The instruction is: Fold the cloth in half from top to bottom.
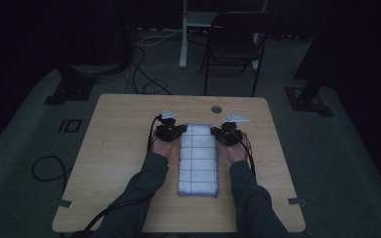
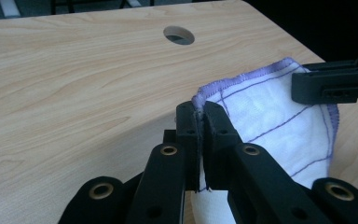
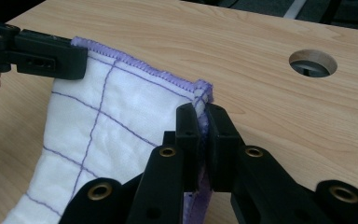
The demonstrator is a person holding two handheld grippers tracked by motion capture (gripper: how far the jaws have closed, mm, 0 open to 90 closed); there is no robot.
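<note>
Two grippers clamp the far corners of the white cloth (image 1: 198,158). Left gripper (image 2: 200,126) is closed on the cloth's far-left corner; right gripper (image 3: 203,126) is closed on its far-right corner. Between them, the far hem is raised off the wooden table (image 1: 119,148), while the cloth's near portion lies flat mid-table.

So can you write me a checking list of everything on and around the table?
Surface: pale wooden table with a round hole near the far edge.
Job's things: white cloth with purple grid lines and purple hem, far end lifted by its two corners.
Clutter: nothing seen.
Grippers: left hand-held gripper shut on one far corner; right hand-held gripper shut on the other.
Cables: black cables lie on the floor.
Surroundings: dark room, folding chair beyond the table.
</note>
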